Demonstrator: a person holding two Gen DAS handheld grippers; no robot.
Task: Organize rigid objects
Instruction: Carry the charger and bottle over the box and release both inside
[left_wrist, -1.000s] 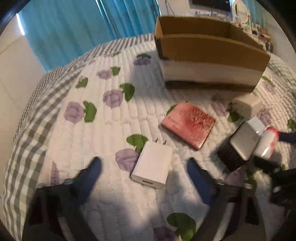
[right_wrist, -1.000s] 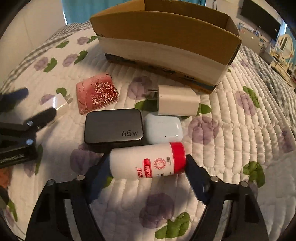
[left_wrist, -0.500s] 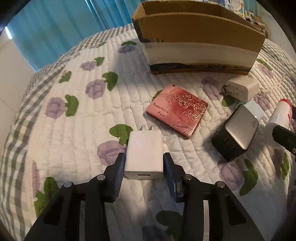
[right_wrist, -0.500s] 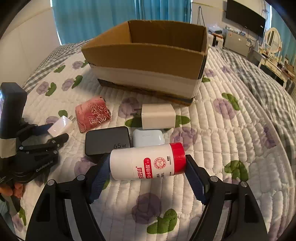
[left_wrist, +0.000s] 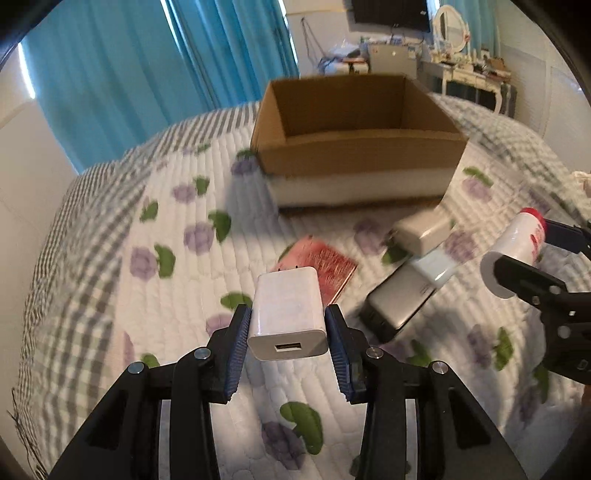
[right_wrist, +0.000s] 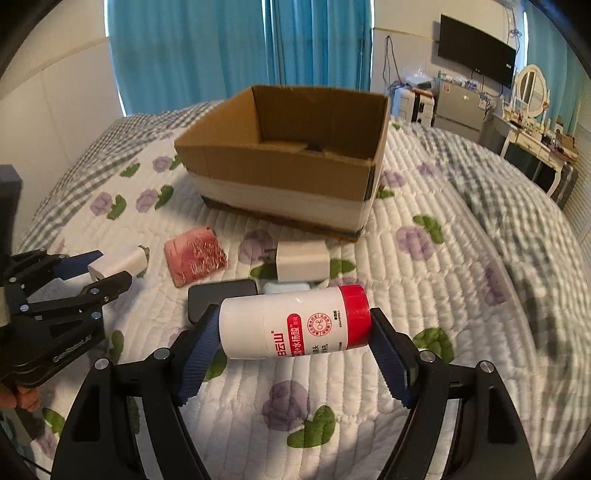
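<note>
Left gripper (left_wrist: 289, 334) clamped on white charger (left_wrist: 288, 314), USB port facing back. Right gripper (right_wrist: 293, 339) clamped on red-capped bottle (right_wrist: 295, 325) crosswise; cardboard box (right_wrist: 284, 177) beyond fingertips.

You've got the small white USB charger (left_wrist: 289, 312) pinched by its sides and lifted off the quilt, USB port facing you and prongs pointing away; the white bottle with red cap (right_wrist: 295, 322) is clamped end to end, lying horizontal with the cap to the right, also off the quilt. On the quilt you have the red rose-pattern case (right_wrist: 195, 256) lying flat, a second white charger (right_wrist: 303, 261) on its side nearest the box, and a black 65W-type brick (right_wrist: 221, 291) touching a white earbud case (right_wrist: 286, 286). The open cardboard box (right_wrist: 284, 181) sits upright behind them, with a couple of dim shapes on its floor that you can't make out.
</note>
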